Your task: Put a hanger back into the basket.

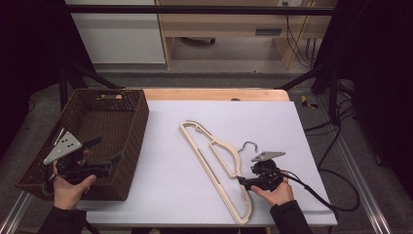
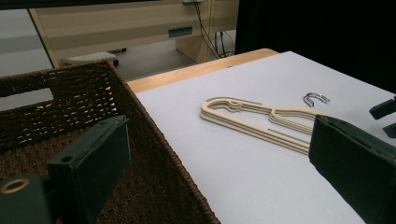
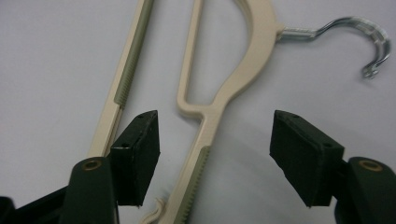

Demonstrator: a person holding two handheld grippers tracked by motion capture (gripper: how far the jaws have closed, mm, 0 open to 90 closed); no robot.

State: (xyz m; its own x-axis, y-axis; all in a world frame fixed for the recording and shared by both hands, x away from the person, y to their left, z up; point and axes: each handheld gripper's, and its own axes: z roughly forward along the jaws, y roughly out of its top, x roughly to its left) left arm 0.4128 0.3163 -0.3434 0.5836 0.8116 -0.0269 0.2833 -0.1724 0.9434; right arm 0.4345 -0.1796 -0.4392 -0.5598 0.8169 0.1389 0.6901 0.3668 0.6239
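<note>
Two grippers work one white table [image 1: 165,195]. At its left edge stands the woven basket [image 1: 124,105], over which the left gripper [image 2: 210,172] waits with jaws spread and empty. Flat at centre lies the cream hanger [image 1: 214,161], steel hook [image 3: 359,39] outward; the right gripper [image 3: 212,154] straddles its upper arm near the neck, jaws apart and not yet touching, evidently positioned to clamp there.

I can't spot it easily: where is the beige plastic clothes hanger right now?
In the high view the beige plastic clothes hanger lies flat on the white tabletop, right of the brown wicker basket, beside the right gripper.
</note>
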